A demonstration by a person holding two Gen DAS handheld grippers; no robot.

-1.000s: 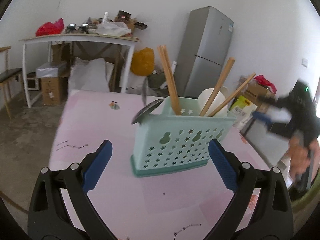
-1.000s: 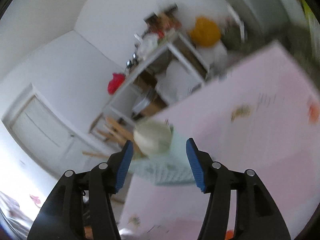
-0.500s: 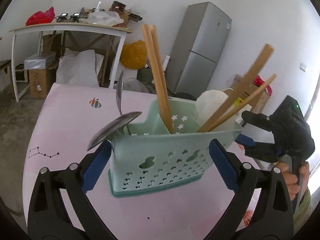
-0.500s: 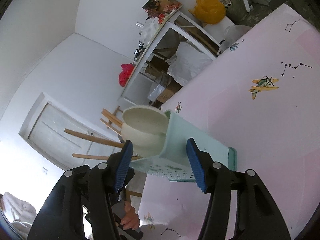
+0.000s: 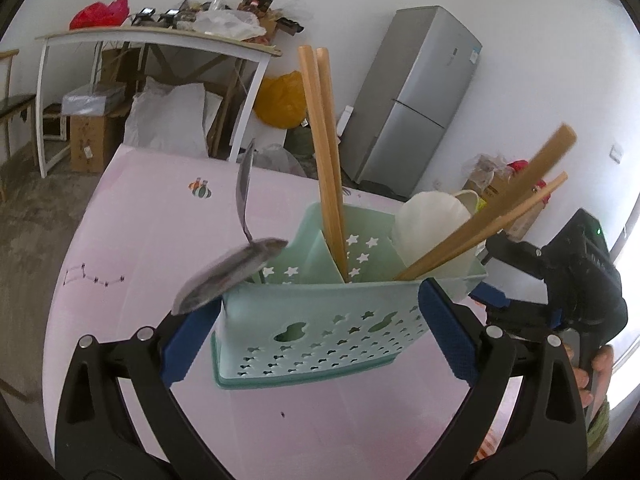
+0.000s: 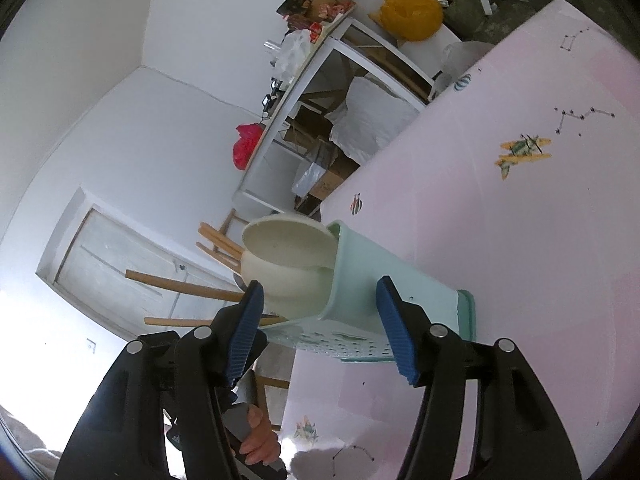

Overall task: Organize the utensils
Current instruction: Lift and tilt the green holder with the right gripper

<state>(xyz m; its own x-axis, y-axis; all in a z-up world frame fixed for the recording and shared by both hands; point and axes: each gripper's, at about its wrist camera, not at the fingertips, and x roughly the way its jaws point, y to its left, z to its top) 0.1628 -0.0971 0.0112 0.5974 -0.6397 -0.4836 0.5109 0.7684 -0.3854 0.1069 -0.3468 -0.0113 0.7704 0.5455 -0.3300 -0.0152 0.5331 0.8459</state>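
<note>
the mint caddy [image 5: 332, 320] stands on the pink table [image 5: 132, 240], its long side facing the left wrist view. inside it, two chopsticks [image 5: 324, 152] rise nearly upright in the middle compartment, another pair [image 5: 492, 216] leans out to the right beside the cream spoons [image 5: 432, 224], and a metal spoon [image 5: 228, 272] overhangs the left end, bowl outward (handle pointing up). the left gripper [image 5: 320, 324] brackets the caddy's ends with jaws apart; contact is not clear. the right gripper [image 6: 316, 324] straddles one end, jaws apart and not pressing. this looks like squaring up the loaded caddy; the next move calls for both to close evenly without tipping it.
</note>
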